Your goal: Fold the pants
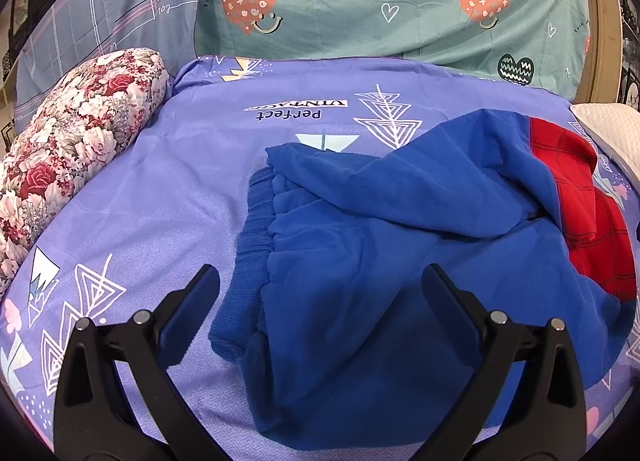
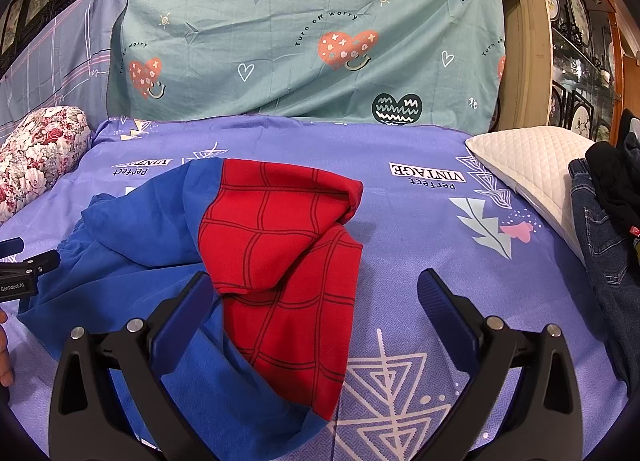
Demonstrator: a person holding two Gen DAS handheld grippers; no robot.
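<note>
Left wrist view: the left tool [image 1: 320,293] hangs with fingers apart and empty over the pants [image 1: 360,261], rumpled on the bed [image 1: 160,189]; waistband at 10 o'clock, red legs at 3 o'clock; a floral pillow [image 1: 72,149] at 9 o'clock.

Right wrist view: the right tool [image 2: 316,293] is spread, holding nothing, above the pants' [image 2: 280,261] red legs; white pillow [image 2: 532,165] and jeans [image 2: 600,253] at 3 o'clock.

- Pants [image 1: 400,261]: royal blue, with red lower legs [image 2: 288,269] crossed by thin dark grid lines.
- Bedsheet [image 1: 168,197]: lilac-purple, printed with white line triangles and pale leaves.
- Hanging cloth [image 2: 304,45]: teal, with coral smiling hearts.
- Bolster [image 1: 68,149]: cream with red and pink roses.
- Pillow [image 2: 536,165]: white, quilted in diamonds.
- Jeans [image 2: 600,245]: dark blue denim.
</note>
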